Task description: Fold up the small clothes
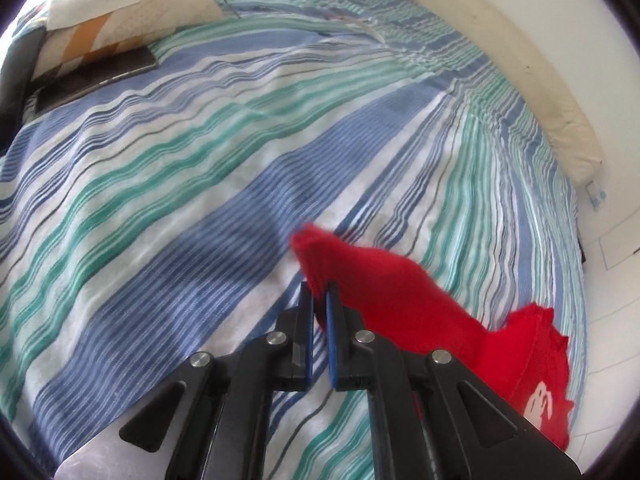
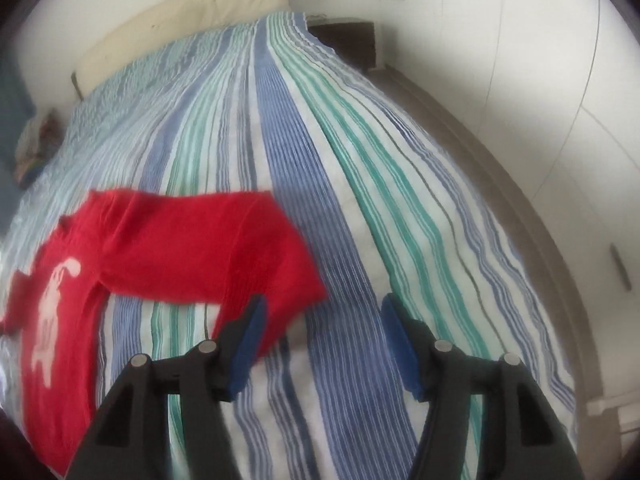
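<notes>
Red garment (image 2: 192,240): small knitted top, bright red, with a white animal figure (image 2: 52,312) on its front. It lay on the striped bedspread (image 2: 360,200), partly lifted, one part drawn across toward the right gripper and the printed body spread flat at the left of the right wrist view. In the left wrist view the same garment (image 1: 400,292) rose from the bed at the lower right, stretched up to the fingertips.

Left gripper (image 1: 320,292): black, blue pads, jaws drawn narrow and pinching a red edge of the garment between them.

Right gripper (image 2: 322,308): black, blue pads, jaws standing wide apart above the bedspread. The red cloth lay behind and beside the left finger (image 2: 250,328); no cloth was pressed between the pads.

Bedspread: blue, green and white stripes, covering the whole bed.

Headboard (image 2: 180,20): cream, padded, against a white wall.

Pillow (image 1: 120,28): patterned, at the far corner, resting on a dark flat item (image 1: 92,76).
</notes>
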`<state>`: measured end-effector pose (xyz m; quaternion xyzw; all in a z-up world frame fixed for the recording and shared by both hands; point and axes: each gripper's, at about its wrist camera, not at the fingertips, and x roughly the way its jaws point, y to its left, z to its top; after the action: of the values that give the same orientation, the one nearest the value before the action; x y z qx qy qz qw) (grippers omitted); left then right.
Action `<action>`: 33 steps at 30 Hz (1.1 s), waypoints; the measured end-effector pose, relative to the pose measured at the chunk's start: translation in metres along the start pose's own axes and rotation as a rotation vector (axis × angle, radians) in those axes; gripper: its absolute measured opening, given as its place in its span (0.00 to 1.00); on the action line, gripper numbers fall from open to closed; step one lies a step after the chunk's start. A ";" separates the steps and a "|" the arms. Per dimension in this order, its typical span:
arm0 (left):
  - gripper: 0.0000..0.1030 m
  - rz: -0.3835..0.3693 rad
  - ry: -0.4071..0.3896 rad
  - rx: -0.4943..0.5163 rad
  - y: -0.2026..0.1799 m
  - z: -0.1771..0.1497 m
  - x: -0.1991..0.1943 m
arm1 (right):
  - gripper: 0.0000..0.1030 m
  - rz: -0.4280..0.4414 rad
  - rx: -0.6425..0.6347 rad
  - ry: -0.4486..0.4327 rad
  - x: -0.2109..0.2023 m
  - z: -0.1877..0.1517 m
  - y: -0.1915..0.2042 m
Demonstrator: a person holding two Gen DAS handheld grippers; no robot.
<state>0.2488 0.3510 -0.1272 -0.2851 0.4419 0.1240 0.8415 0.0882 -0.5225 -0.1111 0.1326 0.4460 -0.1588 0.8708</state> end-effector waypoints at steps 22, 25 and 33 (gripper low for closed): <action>0.04 0.144 -0.015 -0.001 0.019 0.017 0.003 | 0.06 0.250 0.297 0.037 0.032 0.065 -0.095; 0.03 0.156 -0.008 -0.019 0.025 0.015 0.006 | 0.05 0.171 0.454 0.094 0.049 0.058 -0.131; 0.03 0.199 0.013 -0.009 0.038 0.012 0.014 | 0.04 0.060 0.554 0.168 0.078 0.039 -0.138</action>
<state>0.2473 0.3878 -0.1475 -0.2443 0.4728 0.2072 0.8209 0.1052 -0.6758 -0.1654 0.3909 0.4523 -0.2372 0.7657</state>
